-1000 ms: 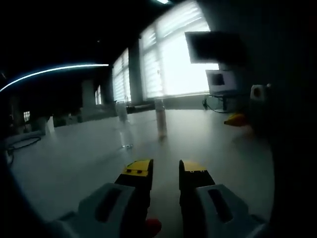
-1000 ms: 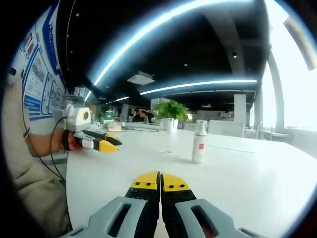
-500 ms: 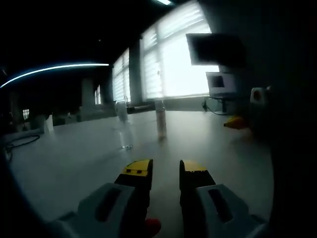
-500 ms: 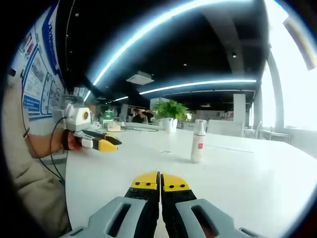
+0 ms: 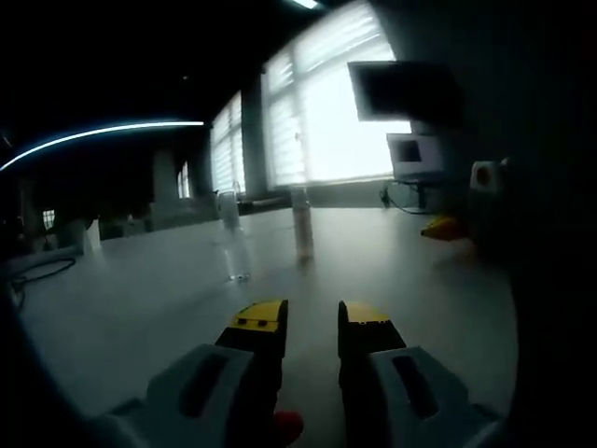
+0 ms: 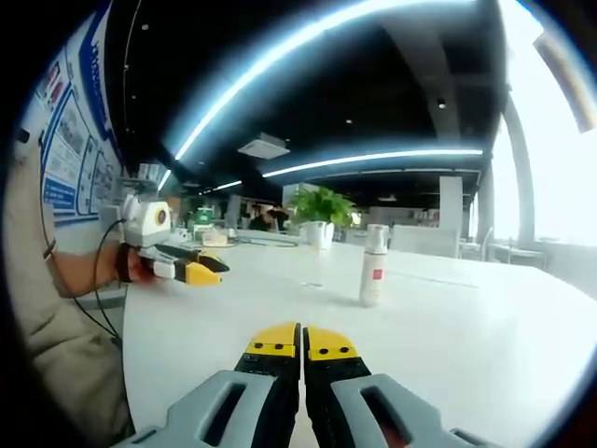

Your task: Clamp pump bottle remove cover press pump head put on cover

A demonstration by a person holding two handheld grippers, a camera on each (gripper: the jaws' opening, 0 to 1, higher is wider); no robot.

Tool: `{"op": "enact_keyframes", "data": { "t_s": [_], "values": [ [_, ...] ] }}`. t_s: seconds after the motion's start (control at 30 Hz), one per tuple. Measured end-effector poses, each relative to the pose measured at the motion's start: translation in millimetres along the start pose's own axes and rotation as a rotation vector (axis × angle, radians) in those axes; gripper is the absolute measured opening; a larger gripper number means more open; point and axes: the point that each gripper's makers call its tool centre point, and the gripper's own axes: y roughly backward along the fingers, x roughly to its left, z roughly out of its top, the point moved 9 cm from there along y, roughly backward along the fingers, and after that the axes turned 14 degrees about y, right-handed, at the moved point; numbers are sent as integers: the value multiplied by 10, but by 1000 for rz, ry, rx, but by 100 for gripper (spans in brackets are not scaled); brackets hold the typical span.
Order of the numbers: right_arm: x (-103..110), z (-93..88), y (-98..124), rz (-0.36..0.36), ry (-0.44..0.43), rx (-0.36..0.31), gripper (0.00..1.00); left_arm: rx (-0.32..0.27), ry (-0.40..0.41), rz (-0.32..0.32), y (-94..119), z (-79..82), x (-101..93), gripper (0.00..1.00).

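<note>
Both tools hang low over the white tabletop, and nothing is gripped. The right tool has its yellow-tipped jaws pressed together, pointing toward the pump bottle, which stands upright well ahead and slightly right. The clear cover stands apart, to the bottle's left, a bit farther back, so it looks already off the pump head. In the dim left gripper view, the left tool shows a clear gap between its jaws, spread as if ready to clamp; the bottle stands far ahead of it, the cover nearer and left. The left tool also shows at far left in the right gripper view, held by a hand at the tabletop's edge.
</note>
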Motion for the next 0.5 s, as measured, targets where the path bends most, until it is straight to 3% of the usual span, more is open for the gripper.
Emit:
{"op": "enact_keyframes", "data": {
  "t_s": [0.5],
  "values": [
    [-7,-5,1,-1,1,0,0,-1,-6,2,-1,-2,7,13]
  ]
}}
